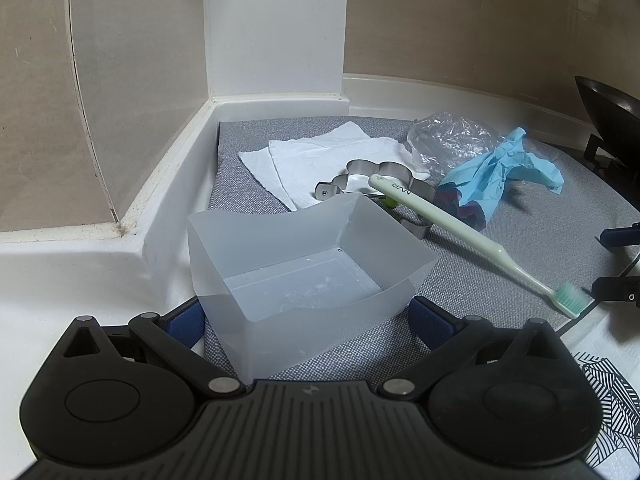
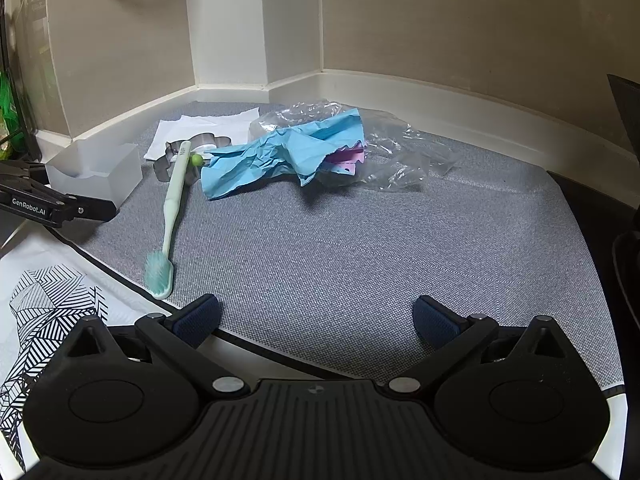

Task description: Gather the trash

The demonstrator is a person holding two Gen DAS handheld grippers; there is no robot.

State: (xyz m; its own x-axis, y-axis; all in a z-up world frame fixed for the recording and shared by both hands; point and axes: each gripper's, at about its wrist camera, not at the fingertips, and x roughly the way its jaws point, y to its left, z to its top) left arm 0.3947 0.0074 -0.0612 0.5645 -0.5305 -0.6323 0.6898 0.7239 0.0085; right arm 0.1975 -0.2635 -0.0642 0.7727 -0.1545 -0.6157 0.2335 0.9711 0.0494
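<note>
A translucent plastic box (image 1: 304,248) stands empty on the grey mat (image 2: 360,248). My left gripper (image 1: 308,316) is open, with one blue finger pad on each side of the box's near end. Behind the box lie white tissue sheets (image 1: 320,156), a metal cookie cutter (image 1: 376,178), a pale green toothbrush (image 1: 460,232), crumpled blue paper (image 2: 272,152) with a pink scrap under it, and a clear plastic bag (image 2: 400,148). My right gripper (image 2: 316,320) hangs open over bare mat, well short of the blue paper, holding nothing.
White raised ledges (image 1: 168,184) and beige walls close in the mat at the back and left. A black-and-white patterned napkin (image 2: 48,304) lies at the mat's near left edge. A dark object (image 1: 612,128) stands at the far right. A small green ball (image 2: 196,159) sits by the cutter.
</note>
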